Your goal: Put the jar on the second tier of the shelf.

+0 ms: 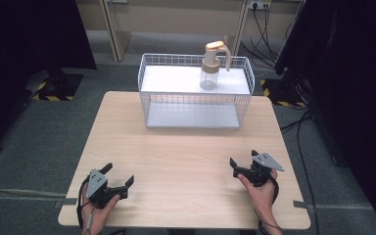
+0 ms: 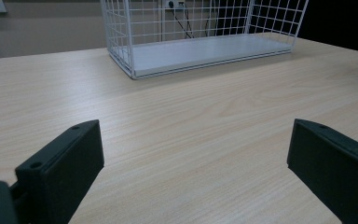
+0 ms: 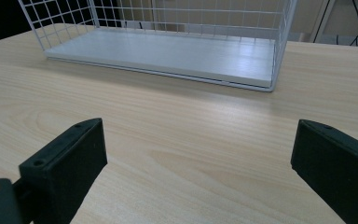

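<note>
A clear bottle with a tan cap and handle stands upright on the top shelf of a white wire rack at the table's far middle. The rack's lower shelf is bare. Near the front left edge my left gripper rests in a hand, open, with nothing between its jaws. My right gripper sits near the front right, also open and holding nothing. Both point toward the rack.
The light wooden table stretches between the grippers and the rack. Grey carpet surrounds it, with dark curtains at both sides and cables on the floor at the right. Wall sockets are behind.
</note>
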Available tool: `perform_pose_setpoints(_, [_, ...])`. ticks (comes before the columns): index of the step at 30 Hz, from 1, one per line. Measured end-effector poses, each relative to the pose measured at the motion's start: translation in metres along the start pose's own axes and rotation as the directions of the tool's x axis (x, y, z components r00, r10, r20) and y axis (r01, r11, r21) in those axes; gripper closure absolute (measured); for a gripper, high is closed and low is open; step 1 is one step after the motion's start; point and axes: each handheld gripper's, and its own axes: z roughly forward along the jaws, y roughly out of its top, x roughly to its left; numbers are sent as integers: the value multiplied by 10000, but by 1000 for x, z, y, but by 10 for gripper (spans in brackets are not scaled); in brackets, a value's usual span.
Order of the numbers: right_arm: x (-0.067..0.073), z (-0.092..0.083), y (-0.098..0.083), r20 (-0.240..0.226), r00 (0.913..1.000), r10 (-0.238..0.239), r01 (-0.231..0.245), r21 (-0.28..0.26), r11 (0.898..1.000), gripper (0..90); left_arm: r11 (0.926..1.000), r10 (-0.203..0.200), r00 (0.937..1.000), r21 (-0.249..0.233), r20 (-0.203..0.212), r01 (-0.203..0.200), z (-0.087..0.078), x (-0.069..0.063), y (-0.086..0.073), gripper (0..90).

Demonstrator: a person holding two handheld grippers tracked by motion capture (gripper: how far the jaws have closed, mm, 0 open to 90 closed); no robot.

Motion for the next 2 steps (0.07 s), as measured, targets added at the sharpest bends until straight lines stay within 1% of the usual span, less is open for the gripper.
perform_pose_setpoints(2, [1, -1, 1, -35, 10000, 9, -9, -52, 10000, 36, 10000, 2, 10000, 15, 3, -2, 0, 0, 0, 30])
